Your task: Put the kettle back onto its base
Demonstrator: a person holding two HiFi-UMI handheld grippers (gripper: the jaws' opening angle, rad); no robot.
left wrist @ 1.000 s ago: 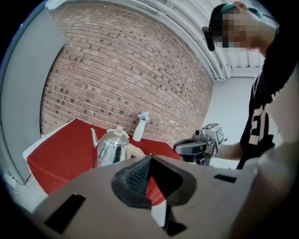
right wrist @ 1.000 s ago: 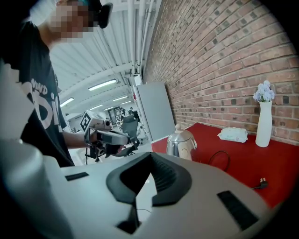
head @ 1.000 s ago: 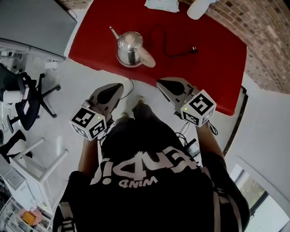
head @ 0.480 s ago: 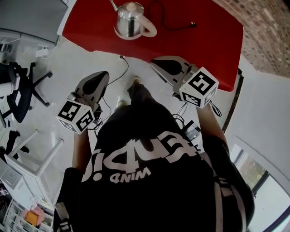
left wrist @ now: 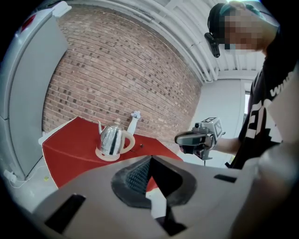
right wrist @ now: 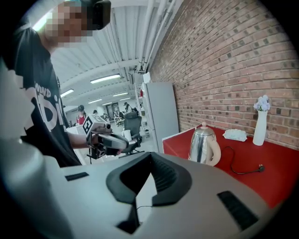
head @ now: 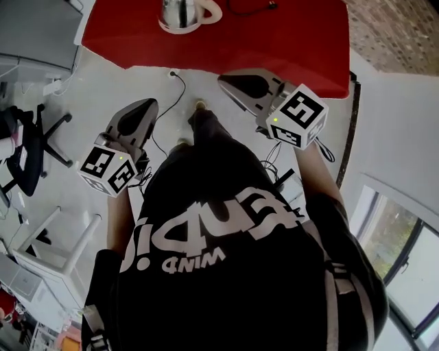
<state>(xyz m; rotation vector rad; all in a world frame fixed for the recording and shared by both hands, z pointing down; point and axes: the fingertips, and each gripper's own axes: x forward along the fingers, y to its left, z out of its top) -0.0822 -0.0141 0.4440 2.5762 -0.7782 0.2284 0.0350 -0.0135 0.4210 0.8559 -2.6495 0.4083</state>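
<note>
A shiny steel kettle (head: 180, 12) with a cream handle stands upright on its round cream base (left wrist: 108, 155) on the red table (head: 288, 41); it also shows in the right gripper view (right wrist: 202, 144). My left gripper (head: 149, 104) hangs over the floor, short of the table's front edge, shut with nothing in it. Over the table's near edge, to the kettle's right, my right gripper (head: 223, 79) is also shut and holds nothing. Both point toward the table, well clear of the kettle. Each gripper sees the other: the right gripper (left wrist: 194, 138) and the left gripper (right wrist: 110, 140).
A black power cord with plug (right wrist: 243, 168) lies on the table beside the kettle. A white vase (right wrist: 258, 123) and a tissue pack (right wrist: 235, 135) stand by the brick wall. An office chair (head: 27, 144), a white stool (head: 55, 240) and a floor cable (head: 182, 89) are nearby.
The table and kettle have slid toward the top of the head view as I stepped back. Both grippers have drawn away from the kettle and stayed shut.
</note>
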